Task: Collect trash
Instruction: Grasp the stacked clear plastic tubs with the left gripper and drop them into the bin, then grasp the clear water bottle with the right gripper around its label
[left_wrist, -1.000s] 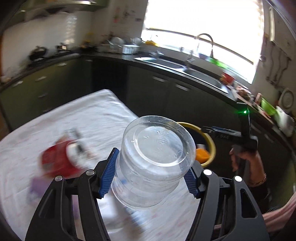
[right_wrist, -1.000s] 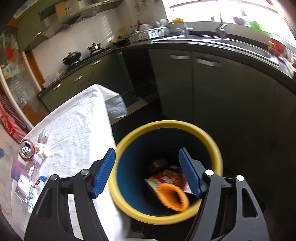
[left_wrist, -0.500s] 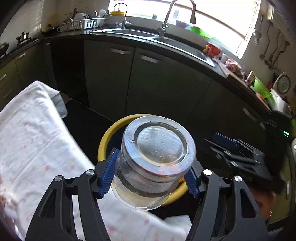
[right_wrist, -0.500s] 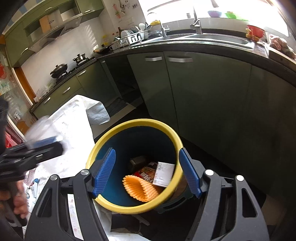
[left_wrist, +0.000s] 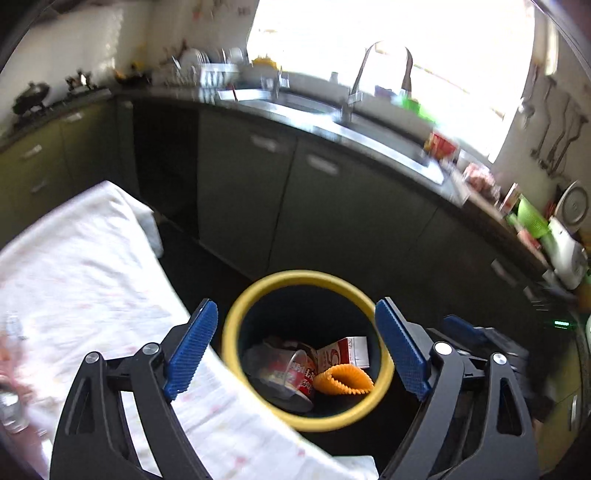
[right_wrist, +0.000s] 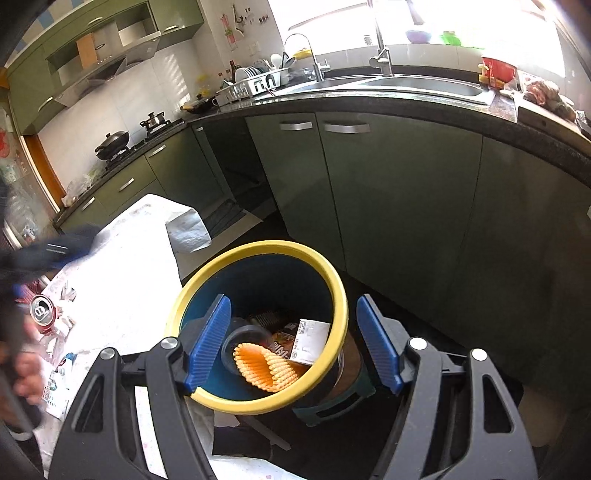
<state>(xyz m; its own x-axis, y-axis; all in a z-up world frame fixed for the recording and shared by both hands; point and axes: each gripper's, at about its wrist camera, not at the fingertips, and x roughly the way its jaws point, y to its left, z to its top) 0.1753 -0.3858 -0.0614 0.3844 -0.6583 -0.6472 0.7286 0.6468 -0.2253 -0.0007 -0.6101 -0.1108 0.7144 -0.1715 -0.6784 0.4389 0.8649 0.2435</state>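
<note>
A blue bin with a yellow rim (left_wrist: 236, 325) stands on the floor beside the table. Inside lie a clear plastic container (left_wrist: 284, 373), a small carton (left_wrist: 347, 350) and an orange ridged wrapper (left_wrist: 343, 380). My left gripper (left_wrist: 295, 350) is open and empty above the bin. My right gripper (right_wrist: 293, 347) is open and empty over the same bin (right_wrist: 332, 280), where the clear container (right_wrist: 243, 336), orange wrapper (right_wrist: 262, 365) and carton (right_wrist: 310, 339) show. A red can (right_wrist: 40, 308) and a plastic bottle (right_wrist: 55, 365) lie on the table at the left.
The table with a white cloth (left_wrist: 85, 280) reaches to the bin's left side (right_wrist: 122, 280). Green kitchen cabinets (right_wrist: 388, 206) and a counter with a sink (right_wrist: 417, 86) run behind. The left gripper's blurred body (right_wrist: 44, 251) shows at the left edge.
My left gripper has opened and let go of the clear container, which now lies in the bin. The left gripper has pulled back. The right gripper hovers over the bin, still open.
</note>
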